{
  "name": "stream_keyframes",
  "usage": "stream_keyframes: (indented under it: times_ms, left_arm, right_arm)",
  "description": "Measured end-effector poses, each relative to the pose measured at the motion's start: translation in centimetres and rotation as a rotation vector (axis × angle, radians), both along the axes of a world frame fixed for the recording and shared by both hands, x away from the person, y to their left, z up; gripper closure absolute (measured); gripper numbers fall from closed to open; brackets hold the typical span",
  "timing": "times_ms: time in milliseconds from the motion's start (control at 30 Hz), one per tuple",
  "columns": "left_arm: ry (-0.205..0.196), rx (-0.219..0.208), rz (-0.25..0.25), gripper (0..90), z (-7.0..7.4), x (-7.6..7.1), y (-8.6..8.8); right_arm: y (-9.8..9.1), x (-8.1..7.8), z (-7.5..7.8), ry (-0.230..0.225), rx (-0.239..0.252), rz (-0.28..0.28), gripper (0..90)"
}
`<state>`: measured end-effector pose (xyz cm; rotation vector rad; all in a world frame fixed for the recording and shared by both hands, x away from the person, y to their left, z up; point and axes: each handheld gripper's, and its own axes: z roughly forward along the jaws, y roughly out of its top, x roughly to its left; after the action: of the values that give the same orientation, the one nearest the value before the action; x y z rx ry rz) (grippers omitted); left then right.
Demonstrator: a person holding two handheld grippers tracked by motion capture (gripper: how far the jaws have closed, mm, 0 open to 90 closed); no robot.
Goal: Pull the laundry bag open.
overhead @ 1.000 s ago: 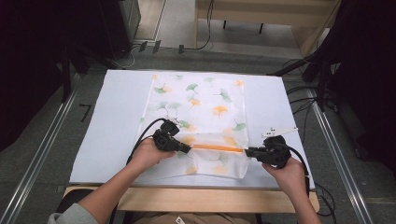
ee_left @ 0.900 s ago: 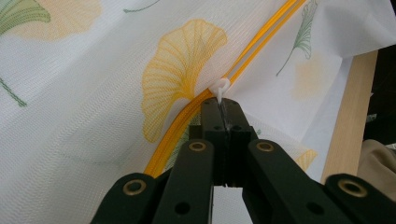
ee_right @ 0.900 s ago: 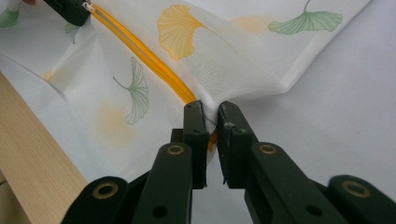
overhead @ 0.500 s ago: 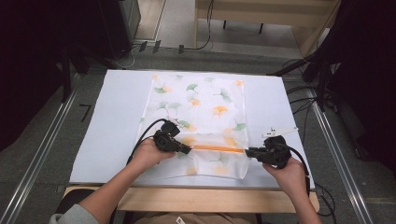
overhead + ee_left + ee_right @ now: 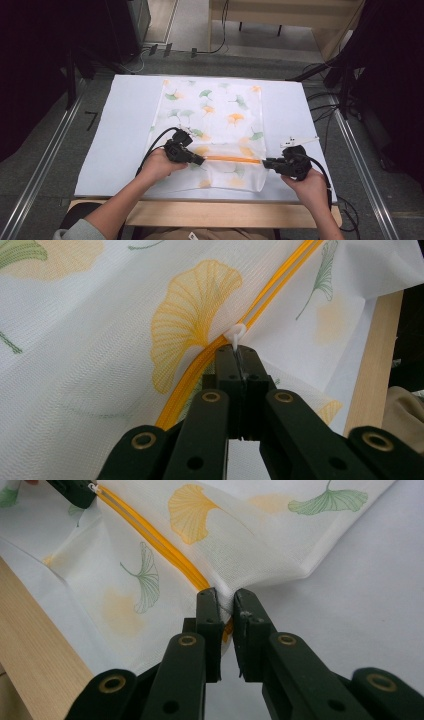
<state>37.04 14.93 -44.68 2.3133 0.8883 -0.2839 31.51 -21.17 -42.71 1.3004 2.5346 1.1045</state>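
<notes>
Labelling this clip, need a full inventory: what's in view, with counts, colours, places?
mesh bag: 1, white with green and orange leaf print, flat mid-table
zipper: 1, orange, across the bag's near end
zipper pull: 1, white, at the zipper's left end
table cover: 1, pale blue-white, over the wooden table
left hand-held gripper: 1, black, shut on zipper pull
right hand-held gripper: 1, black, pinching the bag's right edge at the zipper's end
</notes>
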Motion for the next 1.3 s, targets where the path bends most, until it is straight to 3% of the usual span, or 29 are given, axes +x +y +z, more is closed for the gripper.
stream_keyframes:
  times_ms: [267, 400, 667, 1300]
  left_arm:
    - [0.013, -0.004, 0.005, 90.0, 0.0, 0.0, 0.7]
    - [0.023, 0.008, 0.017, 90.0, 0.0, -0.2, 2.0]
    - [0.031, -0.009, 0.068, 90.0, 0.5, -0.8, 5.2]
    - [0.033, -0.008, 0.074, 90.0, 0.4, -0.8, 5.0]
  right_arm:
    - [0.0, 0.0, -0.1, 0.003, -0.004, 0.001, 84.0]
    - [-0.1, 0.1, -0.1, 0.001, -0.006, 0.002, 83.9]
    - [0.3, 0.3, -0.1, 0.005, -0.006, 0.011, 83.9]
    - [0.3, 0.5, -0.1, 0.001, -0.011, 0.013, 84.0]
